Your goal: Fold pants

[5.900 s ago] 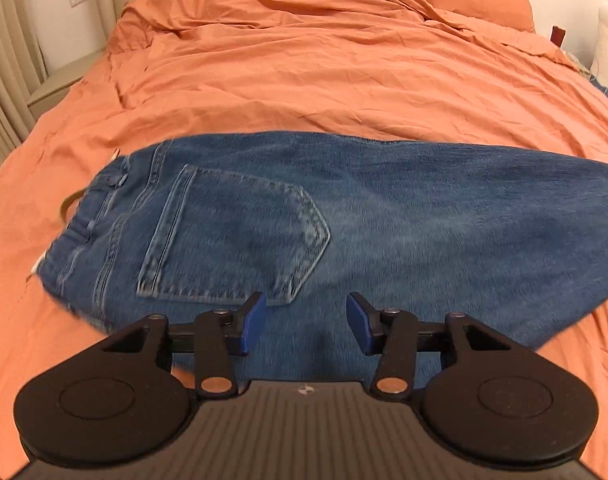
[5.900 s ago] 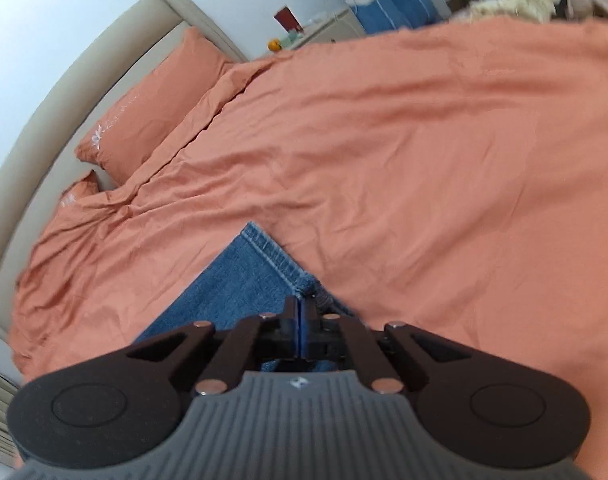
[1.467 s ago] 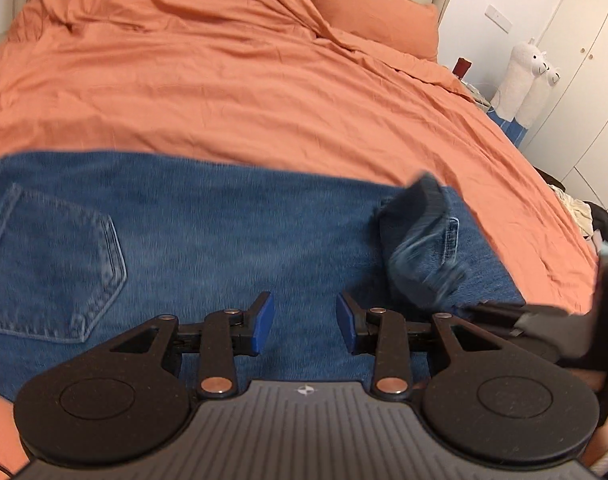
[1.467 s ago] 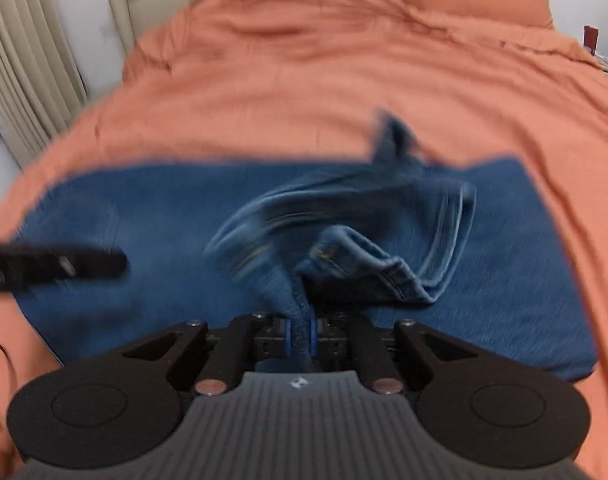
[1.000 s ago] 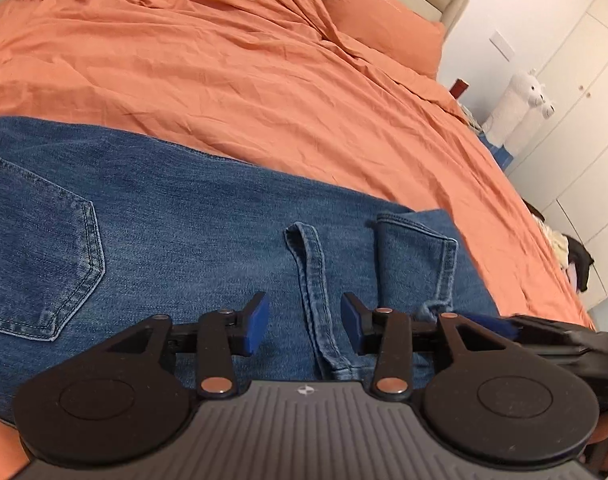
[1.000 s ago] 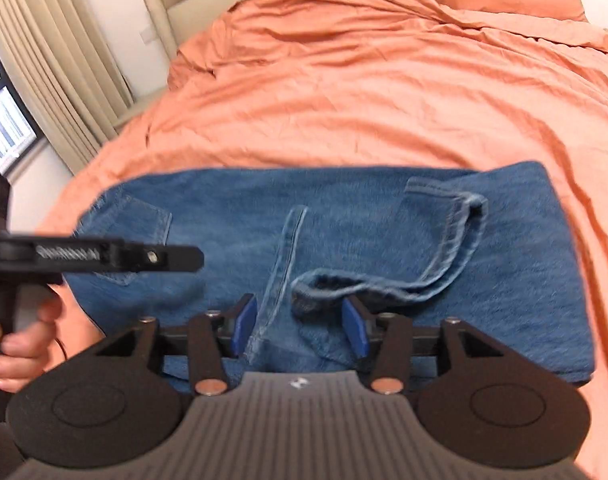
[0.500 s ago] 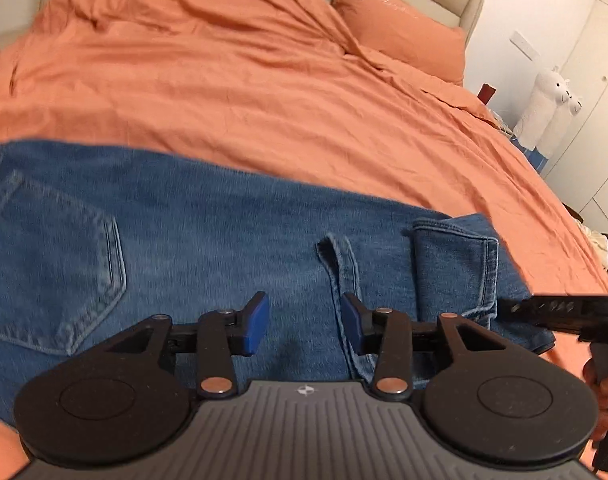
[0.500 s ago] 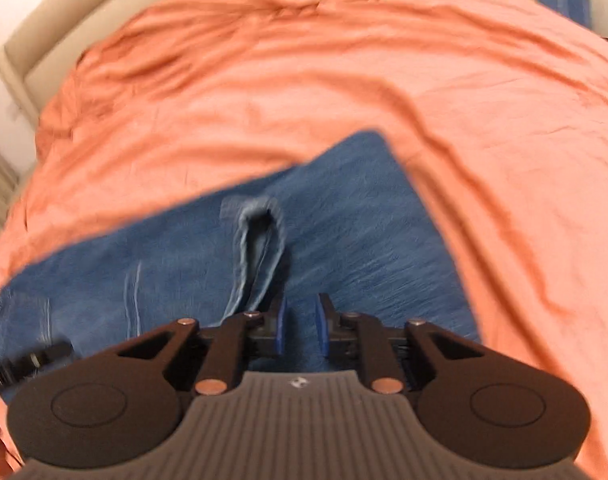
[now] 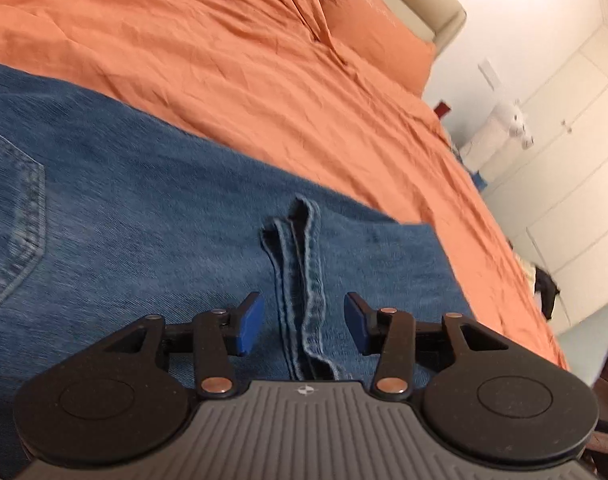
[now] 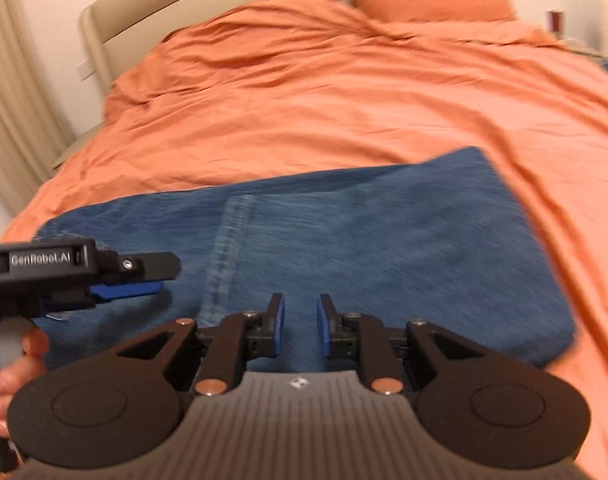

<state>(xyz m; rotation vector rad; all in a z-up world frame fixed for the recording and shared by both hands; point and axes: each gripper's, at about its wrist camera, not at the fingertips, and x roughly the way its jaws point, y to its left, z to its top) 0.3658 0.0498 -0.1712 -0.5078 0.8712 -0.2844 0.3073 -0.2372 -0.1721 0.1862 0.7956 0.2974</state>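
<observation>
Blue denim pants (image 9: 151, 216) are lying flat across the near edge of a bed covered with a rumpled orange duvet (image 9: 231, 60). They are looking folded once along their length, and the leg hems (image 9: 299, 256) are resting doubled back over the middle, slightly bunched, so a crosswise fold appears begun but not tidy. The left gripper (image 9: 303, 322) is hovering over the hems, its blue pads half open, straddling the hem strip without pressing it. The right gripper (image 10: 299, 326) is showing a narrow gap and gripping nothing, above the folded end. Squaring the hems and at least one more fold are probably remaining.
</observation>
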